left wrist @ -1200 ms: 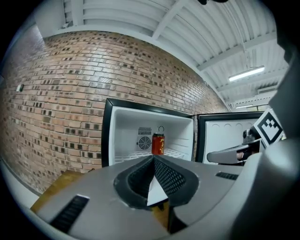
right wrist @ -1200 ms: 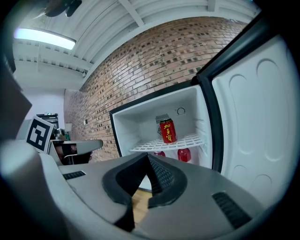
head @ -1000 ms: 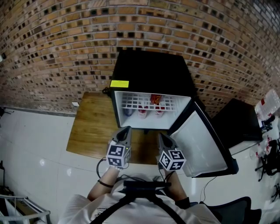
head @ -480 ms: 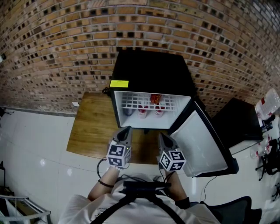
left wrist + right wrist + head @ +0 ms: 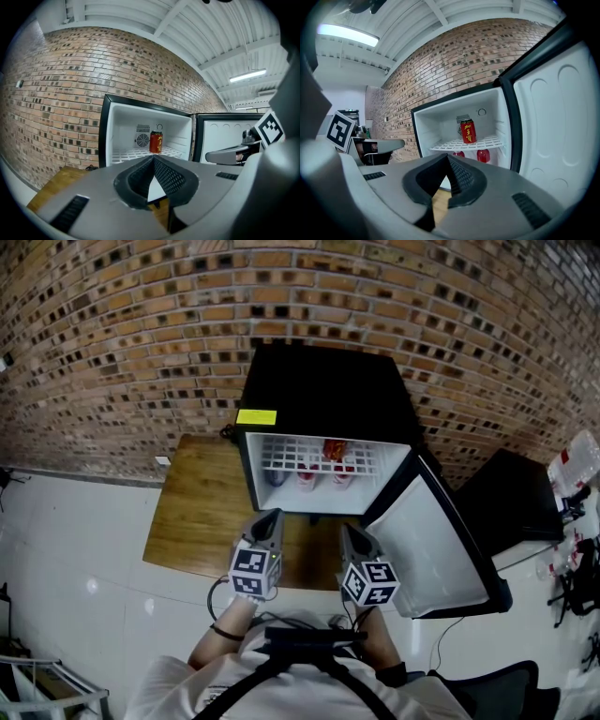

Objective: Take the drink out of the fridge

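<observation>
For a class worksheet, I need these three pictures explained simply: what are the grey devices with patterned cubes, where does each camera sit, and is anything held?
There is no robot: a person holds a two-jaw gripper in each hand, the left gripper and the right gripper; the patterned cubes belong to them. The wide picture comes from a camera on the person's head, looking down. The other two come from cameras riding on each gripper, looking along its jaws. Both pairs of jaws are shut and hold nothing. Ahead stands a small black fridge with its door open, a wooden board before it; a red can stands on the wire shelf.
</observation>
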A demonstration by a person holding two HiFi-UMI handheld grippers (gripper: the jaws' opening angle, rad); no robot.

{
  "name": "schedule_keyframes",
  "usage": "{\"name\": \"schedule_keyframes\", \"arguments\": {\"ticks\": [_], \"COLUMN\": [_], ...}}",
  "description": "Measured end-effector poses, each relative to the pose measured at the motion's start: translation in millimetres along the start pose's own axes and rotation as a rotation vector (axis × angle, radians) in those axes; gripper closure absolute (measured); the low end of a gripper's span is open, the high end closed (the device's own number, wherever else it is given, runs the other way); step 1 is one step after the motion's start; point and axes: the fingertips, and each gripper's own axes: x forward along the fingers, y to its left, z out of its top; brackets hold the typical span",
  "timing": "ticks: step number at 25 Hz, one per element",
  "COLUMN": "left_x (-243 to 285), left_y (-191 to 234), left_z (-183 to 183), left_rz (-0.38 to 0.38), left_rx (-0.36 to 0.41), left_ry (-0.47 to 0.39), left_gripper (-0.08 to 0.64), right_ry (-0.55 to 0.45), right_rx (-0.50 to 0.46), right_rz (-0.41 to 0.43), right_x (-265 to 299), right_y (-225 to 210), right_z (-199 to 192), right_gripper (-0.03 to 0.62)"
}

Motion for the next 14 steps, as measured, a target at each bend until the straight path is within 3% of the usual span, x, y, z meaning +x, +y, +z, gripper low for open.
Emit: {"name": "schedule_keyframes", "arguments": {"ticks": [14], "left_x": [-11.8], "left_y": [-1.9], "left_z": [-5.2], "left_rz": [0.017], "left_rx": [-0.010], "left_ry": [0.007], "left_gripper": [0.558], "right_ry": [0.002], "right_rx": [-0.008], "right_rz": [0.010], "right_x": [-7.6], "right_y": [6.3], "right_z": [-0.1], "right_gripper": [0.578]}}
